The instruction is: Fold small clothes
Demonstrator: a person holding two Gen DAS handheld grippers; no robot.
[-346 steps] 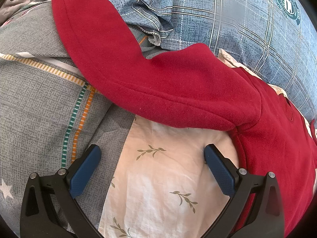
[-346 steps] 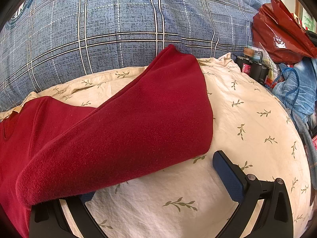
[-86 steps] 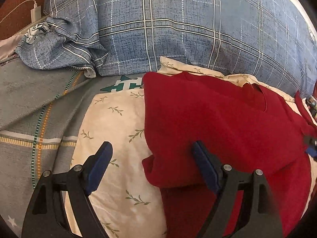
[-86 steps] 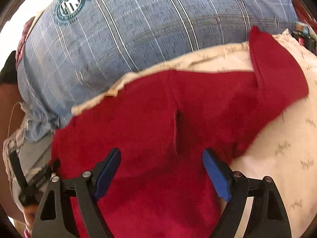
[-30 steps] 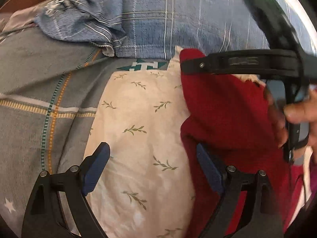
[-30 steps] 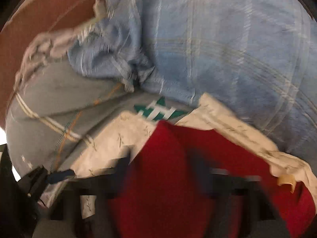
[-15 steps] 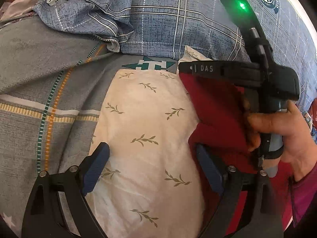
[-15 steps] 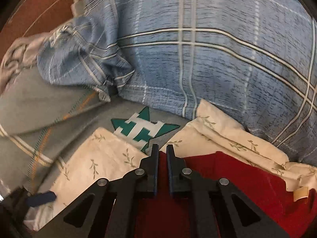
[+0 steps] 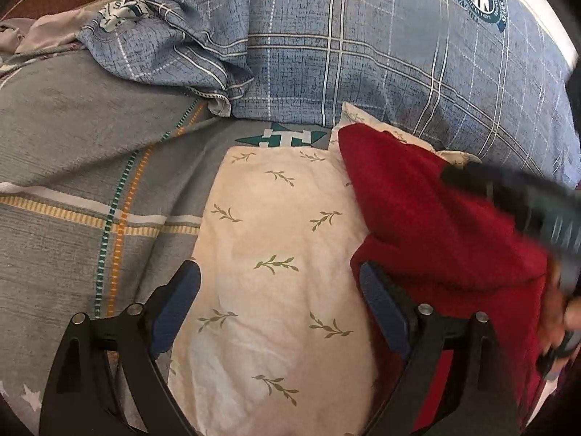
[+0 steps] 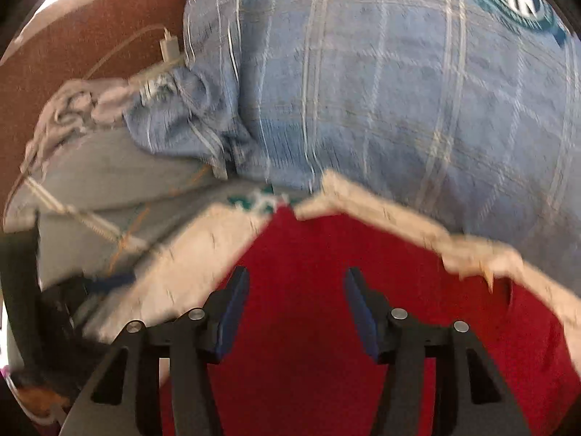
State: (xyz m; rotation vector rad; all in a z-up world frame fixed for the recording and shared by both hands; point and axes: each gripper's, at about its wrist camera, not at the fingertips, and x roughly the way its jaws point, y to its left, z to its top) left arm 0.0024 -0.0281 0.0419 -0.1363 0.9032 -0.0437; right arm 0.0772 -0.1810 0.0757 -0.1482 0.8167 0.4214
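Note:
A red fleece garment (image 9: 435,225) lies on a cream leaf-print cloth (image 9: 276,239), its sleeve folded over the body. My left gripper (image 9: 279,290) is open and empty over the cream cloth, its right finger at the garment's left edge. The right gripper, blurred, shows at the right of the left wrist view (image 9: 526,203). In the right wrist view the right gripper (image 10: 296,301) is open and empty above the red garment (image 10: 326,363), which fills the lower part of the frame.
A blue plaid pillow (image 9: 381,54) lies behind the garment. A grey striped blanket (image 9: 72,163) lies at the left. A white charger and cable (image 10: 167,47) lie by the brown headboard (image 10: 72,54) at the far left.
My right gripper was shut at the garment's top corner half a second ago; it is now open and has drawn back. The left gripper has stayed open and hardly moved.

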